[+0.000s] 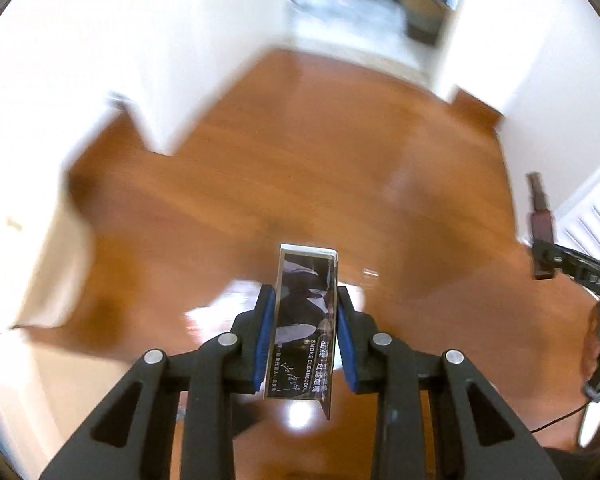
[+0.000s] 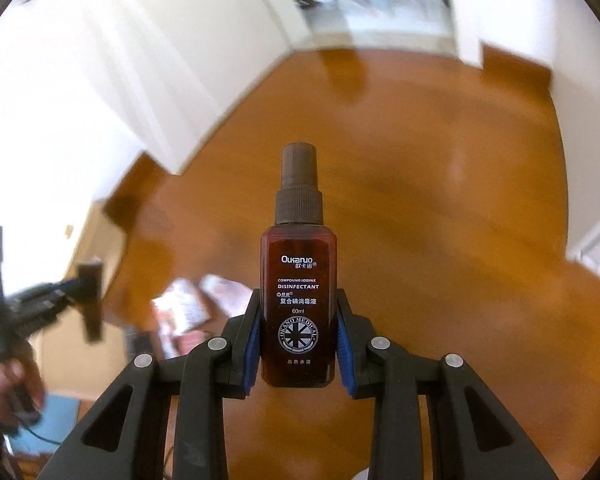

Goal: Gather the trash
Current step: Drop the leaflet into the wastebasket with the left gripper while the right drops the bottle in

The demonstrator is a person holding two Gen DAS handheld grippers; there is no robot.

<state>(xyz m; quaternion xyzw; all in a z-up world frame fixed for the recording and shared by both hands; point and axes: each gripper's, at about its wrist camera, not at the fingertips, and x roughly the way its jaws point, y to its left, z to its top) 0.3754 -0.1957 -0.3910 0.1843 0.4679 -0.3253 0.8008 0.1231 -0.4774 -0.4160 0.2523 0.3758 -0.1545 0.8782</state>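
left tongs (image 1: 306, 320) clamped on a cigarette box (image 1: 305, 320) pointing 12 o'clock, right tongs (image 2: 300, 320) squeezing a brown spray bottle (image 2: 299, 304) upright, both up over the wood floor (image 1: 300, 160), background kinda blurry

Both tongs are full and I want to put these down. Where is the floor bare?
Bare wood floor runs ahead of the spray bottle, between the white wall corner and the doorway. It is crowded low left, where papers lie near the carton.
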